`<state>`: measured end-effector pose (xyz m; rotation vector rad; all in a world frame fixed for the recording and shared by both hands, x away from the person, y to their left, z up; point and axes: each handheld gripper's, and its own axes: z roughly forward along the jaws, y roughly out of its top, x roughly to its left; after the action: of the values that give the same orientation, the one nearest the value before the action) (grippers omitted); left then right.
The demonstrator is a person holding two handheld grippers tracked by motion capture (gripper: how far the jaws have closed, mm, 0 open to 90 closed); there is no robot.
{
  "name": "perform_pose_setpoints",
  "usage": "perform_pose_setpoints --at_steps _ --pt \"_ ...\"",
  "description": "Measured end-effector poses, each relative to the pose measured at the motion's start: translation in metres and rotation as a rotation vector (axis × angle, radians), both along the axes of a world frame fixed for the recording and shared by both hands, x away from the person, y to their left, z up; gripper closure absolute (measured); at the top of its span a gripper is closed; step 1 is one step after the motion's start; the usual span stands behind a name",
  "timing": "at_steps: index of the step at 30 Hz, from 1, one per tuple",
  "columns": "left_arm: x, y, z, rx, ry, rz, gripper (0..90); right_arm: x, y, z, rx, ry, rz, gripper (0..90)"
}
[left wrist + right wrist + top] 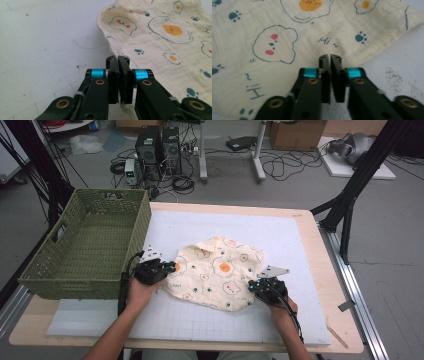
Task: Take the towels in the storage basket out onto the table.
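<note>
A: Left to right, high view. What sits at the far left?

B: Green woven basket (85,245) on the table's left end, overhanging the white mat (280,320). Just right of its near corner, the left gripper (172,266), held in the person's left hand (140,292).

A: State of its jaws?

B: Pressed together. In the left gripper view the pads meet right at the hem of the cream printed cloth (160,37), and a sliver of fabric shows between them low down. Clamped on the cloth's left edge.

A: Where does the cloth lie?

B: Mid-mat, between the two grippers, flat but rumpled, print side up: fried eggs, bear faces, paw marks. It is apart from the basket.

A: And on the right?

B: Right gripper (251,285), in the right hand (282,307), at the cloth's near right edge. In the right gripper view its jaws are drawn together at the hem, with cloth ahead and bare mat to the right. Whether fabric is actually caught between the pads, I cannot tell.
</note>
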<state>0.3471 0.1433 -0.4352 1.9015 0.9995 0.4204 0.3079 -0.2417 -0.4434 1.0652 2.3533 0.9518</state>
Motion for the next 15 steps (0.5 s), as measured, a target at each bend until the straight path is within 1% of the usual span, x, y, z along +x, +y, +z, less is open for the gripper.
perform_pose_setpoints --at_steps 2,4,5,7,8,9,10,11,12,13,14,15 --pt "0.0 0.0 -0.001 0.004 0.006 -0.003 86.5 0.005 0.002 0.002 -0.047 -0.032 -0.008 88.5" --pt "0.0 -0.001 -0.003 -0.002 0.021 -0.01 86.5 0.015 0.0 0.003 -0.061 -0.059 -0.053 88.5" --pt "0.0 -0.002 -0.004 -0.013 0.025 -0.014 86.5 0.021 -0.002 0.004 -0.081 -0.074 -0.073 88.4" --pt "-0.001 -0.004 -0.005 -0.014 0.026 -0.024 86.5 0.032 -0.003 0.004 -0.149 -0.111 -0.124 87.9" --pt "-0.002 -0.007 -0.005 -0.006 0.021 -0.029 86.5 0.037 -0.003 0.004 -0.159 -0.113 -0.149 86.3" --pt "-0.002 -0.008 -0.005 0.0 0.016 -0.033 86.5 0.04 -0.004 0.003 -0.149 -0.106 -0.16 83.8" --pt "-0.003 -0.008 -0.006 -0.005 0.016 -0.034 86.5 0.041 -0.003 0.002 -0.149 -0.108 -0.163 79.4" --pt "-0.002 -0.007 -0.006 -0.006 0.016 -0.034 85.9 0.041 -0.004 0.002 -0.145 -0.109 -0.158 75.6" --pt "-0.002 -0.007 -0.006 -0.011 0.024 -0.024 82.7 0.039 -0.005 0.002 -0.128 -0.107 -0.15 70.5" --pt "-0.001 -0.005 -0.006 -0.017 0.036 -0.01 75.1 0.037 -0.006 0.004 -0.109 -0.11 -0.147 67.9" --pt "0.0 -0.004 -0.007 -0.031 0.05 0.007 66.0 0.033 -0.008 0.006 -0.09 -0.119 -0.138 63.8" --pt "0.0 -0.003 -0.007 -0.048 0.06 0.019 59.3 0.03 -0.011 0.008 -0.066 -0.126 -0.138 59.5"
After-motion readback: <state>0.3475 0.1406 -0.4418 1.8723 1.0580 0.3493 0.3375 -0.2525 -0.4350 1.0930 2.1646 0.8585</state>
